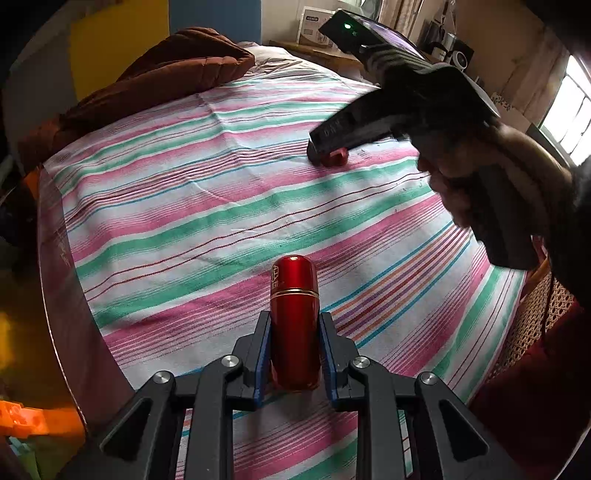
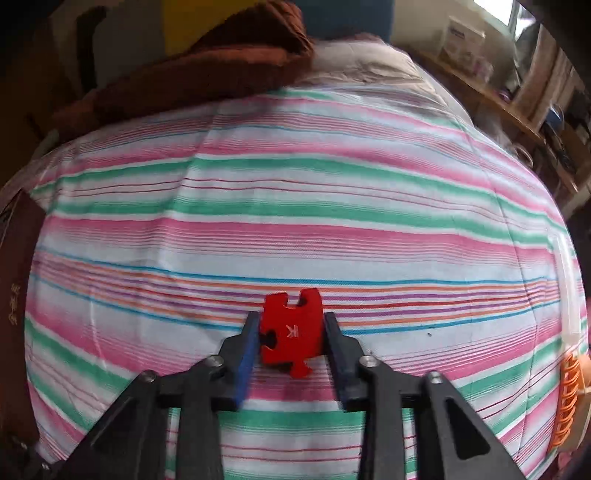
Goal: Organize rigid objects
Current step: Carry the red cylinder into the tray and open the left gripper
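A glossy red capsule-shaped canister (image 1: 294,295) with a gold band stands upright between the fingers of my left gripper (image 1: 294,317), which is shut on its lower half above the striped sheet (image 1: 207,192). A flat red puzzle piece (image 2: 291,332) marked with a white letter sits between the pads of my right gripper (image 2: 291,317), and both pads press on its sides. The left wrist view shows the same right gripper (image 1: 321,151) pointing down at the sheet farther back, with the red puzzle piece (image 1: 338,157) at its tips and a person's hand (image 1: 454,184) on its handle.
A brown quilt (image 1: 166,70) is bunched at the far left end of the bed. A dark glossy edge (image 1: 66,295) borders the sheet on the left, with orange plastic (image 1: 22,421) below it. An orange basket (image 2: 567,398) sits at the right edge. Shelves and a box (image 1: 314,29) stand behind.
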A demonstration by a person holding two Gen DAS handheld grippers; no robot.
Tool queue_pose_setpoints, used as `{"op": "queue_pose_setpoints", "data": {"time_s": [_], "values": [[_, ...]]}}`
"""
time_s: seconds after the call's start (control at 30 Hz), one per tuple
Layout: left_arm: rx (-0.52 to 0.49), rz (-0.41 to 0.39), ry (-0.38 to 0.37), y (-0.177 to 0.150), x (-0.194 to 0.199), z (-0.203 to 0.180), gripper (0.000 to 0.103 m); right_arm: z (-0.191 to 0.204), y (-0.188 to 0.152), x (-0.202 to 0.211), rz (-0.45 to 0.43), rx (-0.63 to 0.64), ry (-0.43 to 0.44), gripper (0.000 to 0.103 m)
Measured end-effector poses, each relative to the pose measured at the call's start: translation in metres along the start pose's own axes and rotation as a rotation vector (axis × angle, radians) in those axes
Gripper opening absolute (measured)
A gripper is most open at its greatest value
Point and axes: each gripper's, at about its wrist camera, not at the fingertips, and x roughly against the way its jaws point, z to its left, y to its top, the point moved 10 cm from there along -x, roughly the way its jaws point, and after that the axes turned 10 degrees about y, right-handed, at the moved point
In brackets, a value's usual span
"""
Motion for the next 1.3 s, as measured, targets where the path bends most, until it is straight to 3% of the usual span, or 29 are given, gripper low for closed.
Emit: {"op": "queue_pose_setpoints", "data": {"time_s": [0.2, 0.37, 0.63, 0.87, 1.03, 1.17, 1.3], "values": [[0.008, -0.015, 0.008, -0.004, 0.007, 0.003, 0.024, 0.031, -0.038, 0.011, 0.001, 0.027, 0.112, 0.033], [0.018, -0.073, 0.008, 0.002, 0.032, 0.008, 0.024, 0.035, -0.045, 0.012, -0.062, 0.079, 0.113, 0.033], [0.082, -0.165, 0.050, 0.010, 0.079, 0.038, 0.024, 0.040, -0.050, 0.014, -0.088, 0.142, 0.074, 0.033], [0.249, -0.182, 0.070, 0.005, 0.108, 0.103, 0.024, 0.043, -0.053, 0.015, -0.095, 0.162, 0.054, 0.033], [0.424, -0.168, 0.101, 0.001, 0.115, 0.177, 0.024, 0.044, -0.052, 0.015, -0.093, 0.166, 0.046, 0.033], [0.540, -0.130, 0.081, 0.000, 0.107, 0.225, 0.024, 0.044, -0.052, 0.014, -0.092, 0.173, 0.040, 0.033], [0.574, -0.059, 0.099, -0.003, 0.085, 0.250, 0.024, 0.044, -0.051, 0.015, -0.092, 0.179, 0.036, 0.032]]}}
